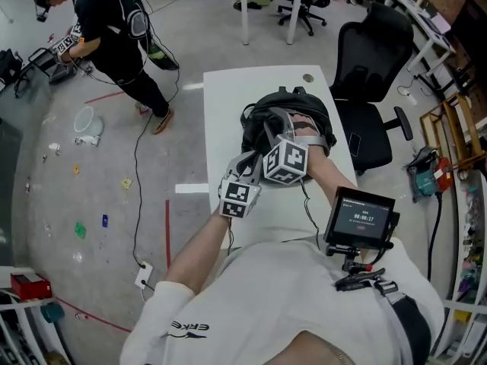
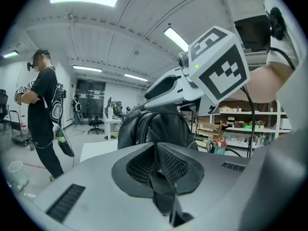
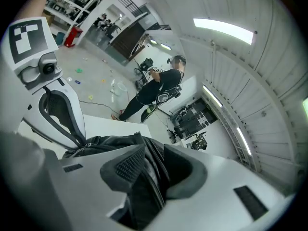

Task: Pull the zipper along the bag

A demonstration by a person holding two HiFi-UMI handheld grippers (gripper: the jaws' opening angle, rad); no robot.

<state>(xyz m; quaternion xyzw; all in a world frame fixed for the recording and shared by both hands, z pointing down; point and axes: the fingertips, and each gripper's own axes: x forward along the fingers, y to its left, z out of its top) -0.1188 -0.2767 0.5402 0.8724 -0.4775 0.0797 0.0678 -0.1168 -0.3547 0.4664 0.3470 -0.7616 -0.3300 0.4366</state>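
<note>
At the far left of the head view another person [image 1: 114, 36] stood on the floor, well apart from the work. On the white table [image 1: 228, 105] the left gripper [image 2: 156, 170] had its jaws pressed together on a thin black strip [image 2: 162, 198] that showed between the pads (whether it was the zipper pull or a loose strap end could not be told). Just beside it, the right gripper [image 3: 147, 174] was clamped on a fold of the black backpack [image 1: 293, 112]. The backpack lay in the middle of the table directly ahead of the person, with both grippers at its near side. The zipper track itself was not clearly visible. The step appeared to be the start of the pull, with one gripper anchoring the fabric while the other drew the slider. To do it well, the anchoring grip would need to keep the material taut. The pull would best run along the line of the track rather than upward, following its curve at a steady pace. The likely faults were the narrow strip slipping from the pads or slack fabric bunching ahead of the slider. To the right, a black office chair [image 1: 373, 59] stood beside the table.
</note>
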